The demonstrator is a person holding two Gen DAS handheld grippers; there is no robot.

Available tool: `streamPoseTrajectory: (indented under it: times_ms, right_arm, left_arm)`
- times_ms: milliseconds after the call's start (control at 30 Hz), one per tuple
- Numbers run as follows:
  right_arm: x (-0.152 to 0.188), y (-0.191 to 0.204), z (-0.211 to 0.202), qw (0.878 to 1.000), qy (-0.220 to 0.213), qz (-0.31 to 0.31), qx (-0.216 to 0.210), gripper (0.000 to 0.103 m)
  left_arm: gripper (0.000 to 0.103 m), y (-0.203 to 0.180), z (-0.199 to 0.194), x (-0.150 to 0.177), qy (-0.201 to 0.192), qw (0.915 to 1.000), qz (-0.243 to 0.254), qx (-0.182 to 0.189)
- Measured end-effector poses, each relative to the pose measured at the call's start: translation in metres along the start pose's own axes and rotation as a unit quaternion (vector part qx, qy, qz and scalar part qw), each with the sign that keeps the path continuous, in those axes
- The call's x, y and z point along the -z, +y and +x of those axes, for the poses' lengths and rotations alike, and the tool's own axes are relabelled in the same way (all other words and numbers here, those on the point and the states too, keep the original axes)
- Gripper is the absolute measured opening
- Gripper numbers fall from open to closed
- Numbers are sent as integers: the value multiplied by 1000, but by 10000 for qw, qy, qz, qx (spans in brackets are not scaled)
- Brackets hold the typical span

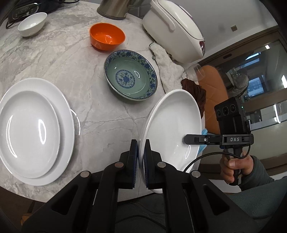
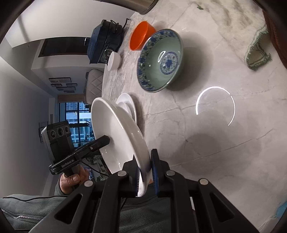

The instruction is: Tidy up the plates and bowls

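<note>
A white plate (image 1: 172, 125) (image 2: 114, 129) hangs tilted above the marble table (image 1: 100, 114), gripped at opposite rims. My left gripper (image 1: 140, 143) (image 2: 105, 139) is shut on its near rim. My right gripper (image 1: 184, 139) (image 2: 145, 156) is shut on the other rim. On the table's left lies a stack of two white plates (image 1: 32, 130) (image 2: 128, 104). Beyond sit a blue-patterned green bowl (image 1: 131, 75) (image 2: 161, 61), an orange bowl (image 1: 107, 35) (image 2: 140, 35) and a small white bowl (image 1: 32, 24) (image 2: 113, 61).
A white rice cooker (image 1: 175, 26) and a grey cloth (image 1: 166, 68) occupy the table's right side, beside an upturned glass (image 1: 194, 71). A metal pot (image 1: 114, 9) and a dark appliance (image 2: 105, 43) stand at the back. An orange chair (image 1: 211, 89) is past the edge.
</note>
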State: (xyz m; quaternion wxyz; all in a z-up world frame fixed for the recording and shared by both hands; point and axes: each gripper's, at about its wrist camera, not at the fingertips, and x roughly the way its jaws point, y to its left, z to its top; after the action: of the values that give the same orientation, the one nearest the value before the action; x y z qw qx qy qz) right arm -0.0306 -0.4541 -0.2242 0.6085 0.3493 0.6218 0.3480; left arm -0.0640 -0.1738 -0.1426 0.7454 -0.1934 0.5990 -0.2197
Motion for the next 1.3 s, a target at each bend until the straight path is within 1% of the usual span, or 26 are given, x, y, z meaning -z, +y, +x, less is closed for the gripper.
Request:
streamPoseTrajectory:
  times_ms: [200, 333, 400, 567, 733, 833, 933, 1067, 1300]
  right_arm:
    - [-12, 46, 27, 9989, 240, -388, -69, 16]
    - [-24, 73, 57, 9978, 311, -573, -98, 16]
    - [-28, 85, 73, 9975, 347, -610, -127, 16]
    - [-39, 106, 122, 9961, 502, -725, -8, 16]
    - [-48, 108, 165, 9961, 592, -652, 61, 16]
    - [-52, 107, 192, 9959, 664, -581, 183, 16]
    - [-54, 101, 214, 9959, 728, -439, 307, 16]
    - [-55, 91, 232, 9961, 683, -242, 509, 16]
    - [-59, 84, 248, 9953, 535, -52, 808, 16]
  left_arm:
    - [5, 27, -57, 6, -348, 9992, -172, -73]
    - [5, 58, -89, 7, -459, 9986, -237, -90]
    - [5, 78, -103, 8, -481, 9985, -232, -138]
    - [5, 133, -126, 4, -514, 9978, -369, -218]
    - [6, 191, -128, 0, -352, 9980, -425, -316]
    - [7, 219, -117, -2, -186, 9981, -408, -429]
    - [7, 242, -105, -2, -46, 9981, -446, -413]
    - [8, 261, -90, -3, 125, 9980, -385, -486]
    - [10, 281, -68, -5, 412, 9972, -246, -568]
